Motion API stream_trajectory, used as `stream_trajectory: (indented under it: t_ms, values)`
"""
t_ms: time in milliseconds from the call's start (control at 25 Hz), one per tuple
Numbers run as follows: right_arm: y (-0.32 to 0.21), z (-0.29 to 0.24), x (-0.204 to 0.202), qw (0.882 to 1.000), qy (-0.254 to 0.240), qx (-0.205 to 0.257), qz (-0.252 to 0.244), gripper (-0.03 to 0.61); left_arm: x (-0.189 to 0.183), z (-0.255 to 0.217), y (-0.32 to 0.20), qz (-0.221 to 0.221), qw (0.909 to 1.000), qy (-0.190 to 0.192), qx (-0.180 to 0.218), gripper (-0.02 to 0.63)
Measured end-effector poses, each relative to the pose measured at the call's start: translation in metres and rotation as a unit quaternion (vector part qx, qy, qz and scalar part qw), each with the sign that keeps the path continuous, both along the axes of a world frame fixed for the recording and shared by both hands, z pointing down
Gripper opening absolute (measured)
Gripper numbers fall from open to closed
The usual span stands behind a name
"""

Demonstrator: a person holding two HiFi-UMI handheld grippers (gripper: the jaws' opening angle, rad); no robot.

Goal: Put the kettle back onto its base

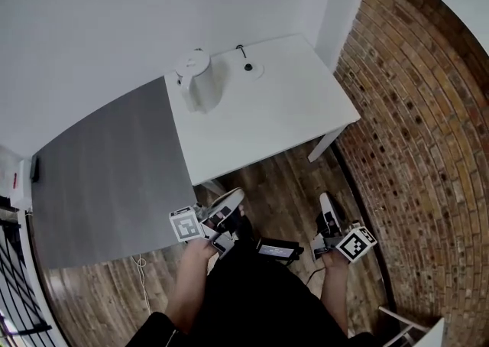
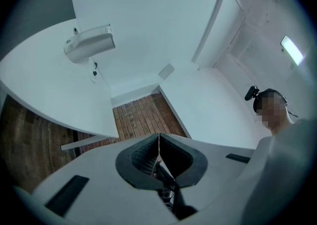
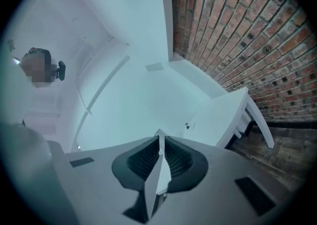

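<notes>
At the far left of the head view lies a dull grey rectangular surface (image 1: pixel 107 177), and butted against it is the white rectangular surface (image 1: pixel 290 116) that carries the task's things. The white plastic kettle (image 1: pixel 197 82) with its rounded lid stands upright near the back left corner of that white surface. Just to its right, apart from it, sits the flat round white base (image 1: pixel 249 69) with a dark centre pin and a thin cord running back toward the wall. Further right is the red brick wall (image 1: pixel 412 147).

The left gripper (image 2: pixel 158 137) hangs low in front of the person over the dark wooden floor (image 1: pixel 283 185), well apart from the kettle. Its jaws are pressed together with nothing between them. The right gripper (image 3: pixel 159 134) is likewise closed on nothing and equally far from the surface.

The task looks barely begun: this is the approach, with the kettle untouched and off its base. Next, one gripper probably needs to go up to the kettle, spread its jaws and take the handle, which cannot be made out here. Then comes a short lift rightward, settling the kettle squarely over the pin.
</notes>
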State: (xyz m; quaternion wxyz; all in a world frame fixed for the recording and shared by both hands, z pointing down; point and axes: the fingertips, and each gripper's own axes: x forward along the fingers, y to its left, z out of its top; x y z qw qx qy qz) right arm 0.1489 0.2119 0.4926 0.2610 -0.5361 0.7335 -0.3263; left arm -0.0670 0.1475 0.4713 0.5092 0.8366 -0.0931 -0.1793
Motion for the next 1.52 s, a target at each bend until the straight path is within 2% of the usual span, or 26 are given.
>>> stream_trajectory:
  t_ms: [200, 360, 680, 800, 880, 1040, 1280, 1520]
  values:
    - [-0.056, -0.015, 0.014, 1.000, 0.027, 0.002, -0.006, 0.020, 0.018, -0.008, -0.052, 0.007, 0.9994, 0.032, 0.008, 0.017]
    - [-0.099, -0.022, 0.007, 0.999, 0.037, 0.000, -0.025, 0.020, 0.020, -0.010, -0.088, 0.001, 0.9990, 0.044, 0.006, 0.017]
    - [-0.153, -0.014, -0.011, 0.998, 0.045, -0.021, -0.048, 0.028, 0.005, -0.001, -0.137, -0.021, 0.9993, 0.031, -0.002, 0.017]
    - [-0.171, -0.009, -0.016, 0.997, 0.033, -0.023, -0.068, 0.081, 0.001, 0.002, -0.145, -0.039, 0.9990, 0.021, -0.006, 0.017]
    - [-0.187, -0.008, -0.014, 0.996, 0.018, -0.021, -0.085, 0.089, 0.004, 0.003, -0.151, -0.053, 0.9985, 0.014, -0.005, 0.017]
    - [-0.216, -0.003, 0.000, 0.992, -0.008, -0.017, -0.125, 0.089, 0.016, 0.004, -0.168, -0.093, 0.9956, -0.007, -0.001, 0.017]
    - [-0.260, -0.013, 0.057, 0.985, -0.044, 0.010, -0.166, 0.089, 0.063, -0.015, -0.184, -0.139, 0.9892, -0.038, 0.025, 0.017]
    - [-0.277, -0.009, 0.089, 0.975, -0.068, 0.023, -0.212, 0.089, 0.089, -0.016, -0.188, -0.194, 0.9794, -0.047, 0.030, 0.018]
